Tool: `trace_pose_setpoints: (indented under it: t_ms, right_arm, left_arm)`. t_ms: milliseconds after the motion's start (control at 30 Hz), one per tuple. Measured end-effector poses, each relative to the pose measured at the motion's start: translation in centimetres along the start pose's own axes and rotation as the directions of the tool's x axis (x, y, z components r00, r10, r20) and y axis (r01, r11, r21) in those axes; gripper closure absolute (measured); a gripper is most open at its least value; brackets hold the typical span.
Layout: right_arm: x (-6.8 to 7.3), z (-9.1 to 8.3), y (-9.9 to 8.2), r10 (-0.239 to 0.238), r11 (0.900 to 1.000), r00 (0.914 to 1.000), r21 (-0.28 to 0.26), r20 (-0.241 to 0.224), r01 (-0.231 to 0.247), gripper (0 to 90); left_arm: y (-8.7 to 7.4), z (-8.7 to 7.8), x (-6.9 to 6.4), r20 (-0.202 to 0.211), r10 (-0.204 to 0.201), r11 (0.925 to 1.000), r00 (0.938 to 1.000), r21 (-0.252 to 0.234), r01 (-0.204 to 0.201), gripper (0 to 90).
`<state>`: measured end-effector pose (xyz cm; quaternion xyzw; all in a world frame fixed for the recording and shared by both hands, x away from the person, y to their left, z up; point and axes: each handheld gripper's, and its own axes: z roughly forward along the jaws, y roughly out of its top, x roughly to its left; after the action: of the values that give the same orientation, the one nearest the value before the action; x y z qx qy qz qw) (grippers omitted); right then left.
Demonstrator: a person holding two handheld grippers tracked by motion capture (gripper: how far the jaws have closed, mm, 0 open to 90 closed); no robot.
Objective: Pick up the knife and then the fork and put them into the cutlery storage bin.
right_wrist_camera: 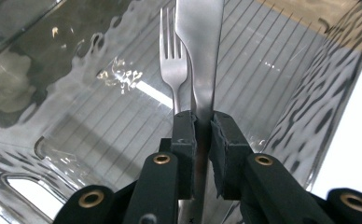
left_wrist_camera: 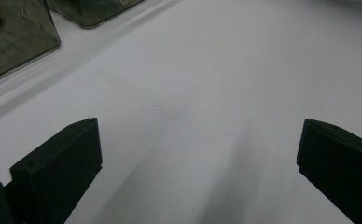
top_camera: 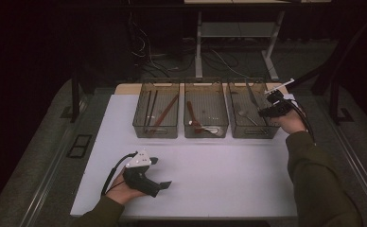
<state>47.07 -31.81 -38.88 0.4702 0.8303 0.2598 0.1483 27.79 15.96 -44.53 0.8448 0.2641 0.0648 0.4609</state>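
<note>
Right hand-held gripper (right_wrist_camera: 203, 122) holds a knife (right_wrist_camera: 201, 56) over the right bin (top_camera: 253, 131).
Jaws nearly closed, pinching the knife's handle, blade pointing away into the bin; a fork (right_wrist_camera: 173, 60) lies on the bin floor just beside the blade. From above, the right hand-held gripper (top_camera: 272, 109) sits at the bin's right edge, at the far right of the table (top_camera: 210, 175). Middle bin (top_camera: 205, 130) and left bin (top_camera: 156, 130) hold other utensils, too dim to name. Left hand-held gripper (top_camera: 149, 175) rests low over the near left of the table, jaws wide apart, nothing between them, well apart from the bins.
</note>
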Motion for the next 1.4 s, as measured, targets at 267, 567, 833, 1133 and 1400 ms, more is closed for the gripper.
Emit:
trace_pose_setpoints:
  t_ms: [267,567,833,1133,1400]
  right_arm:
    - [0.6,0.8,0.8,-0.041,0.9960,0.9992,0.080,0.006,0.040,79.4]
    - [1.3,1.9,1.4,-0.083,0.9862,0.9962,0.146,0.028,0.078,78.1]
    - [0.9,1.3,1.3,-0.035,0.9943,0.9993,0.101,0.012,0.033,65.7]
    - [0.6,0.1,1.3,0.040,0.9992,0.9983,-0.007,-0.044,-0.040,43.2]
    - [1.0,-0.8,1.0,0.078,0.9912,0.9946,-0.102,-0.068,-0.085,26.4]
  left_arm:
    - [0.0,0.0,0.0,0.000,0.001,1.0000,1.0000,0.000,-0.001,0.0]
    - [0.0,-0.1,0.0,0.001,0.000,1.0000,1.0000,-0.003,0.000,0.0]
    - [0.0,0.0,0.0,0.001,0.001,1.0000,1.0000,0.000,-0.001,0.0]
    - [0.0,0.0,0.0,0.001,0.000,1.0000,1.0000,0.001,0.000,0.0]
    - [0.0,0.0,0.0,0.001,0.001,1.0000,1.0000,0.005,-0.001,0.0]
